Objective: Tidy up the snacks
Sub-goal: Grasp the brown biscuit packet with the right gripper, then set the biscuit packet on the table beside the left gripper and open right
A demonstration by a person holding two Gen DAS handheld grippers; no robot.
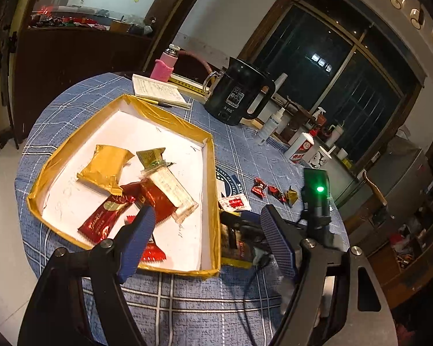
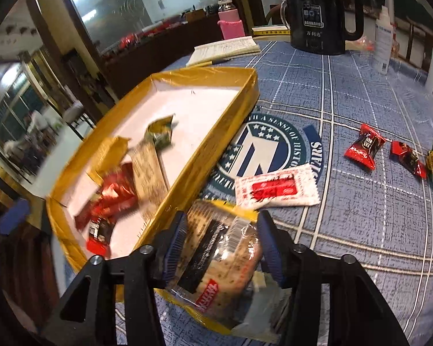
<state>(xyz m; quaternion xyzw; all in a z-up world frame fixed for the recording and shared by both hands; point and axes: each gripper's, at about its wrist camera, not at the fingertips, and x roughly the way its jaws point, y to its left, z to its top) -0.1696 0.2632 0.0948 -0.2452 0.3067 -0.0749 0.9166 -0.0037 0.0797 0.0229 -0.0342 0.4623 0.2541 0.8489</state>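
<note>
The room behind was dim, a dark window [image 1: 332,66] on one side and a wooden cabinet [image 1: 72,66] on the other. My round table wore a blue checked cloth [image 2: 360,216]. On it sat the gold-rimmed tray [image 1: 170,118], already holding several wrappers, with a black kettle [image 1: 239,92] beyond. My right claw [image 2: 220,248] was clamped on a clear cracker pack [image 2: 219,259] just beside the tray's near wall. My left claw [image 1: 207,230] hung wide apart, holding nothing. A white sachet [image 2: 277,187] and what looked like three small candies [image 2: 365,147] lay loose on the cloth.
</note>
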